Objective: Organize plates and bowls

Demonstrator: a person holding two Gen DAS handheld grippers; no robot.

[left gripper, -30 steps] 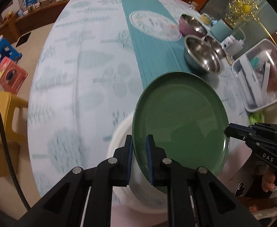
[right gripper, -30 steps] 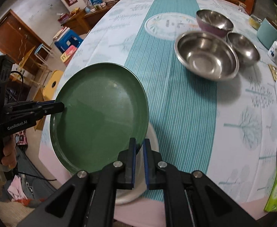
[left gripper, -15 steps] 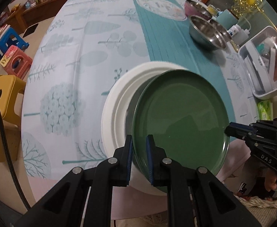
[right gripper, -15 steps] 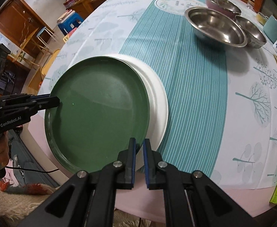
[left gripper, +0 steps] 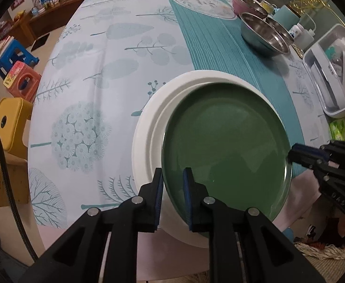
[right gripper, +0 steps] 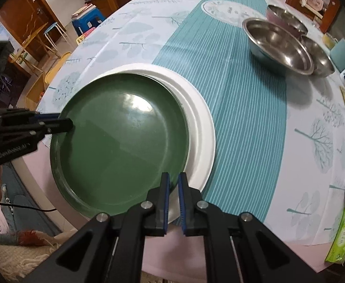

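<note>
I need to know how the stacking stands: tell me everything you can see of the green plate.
The green plate is round, dark green and glossy with a low raised rim, probably glazed ceramic. It sits over the larger white plate, off-centre toward the table's near edge. The left gripper and right gripper pinch opposite rims. It is empty.

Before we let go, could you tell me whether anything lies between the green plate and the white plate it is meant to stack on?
Nothing visible does. The green plate sits directly over the white plate, slightly off-centre, both claws gripping its rim.
</note>
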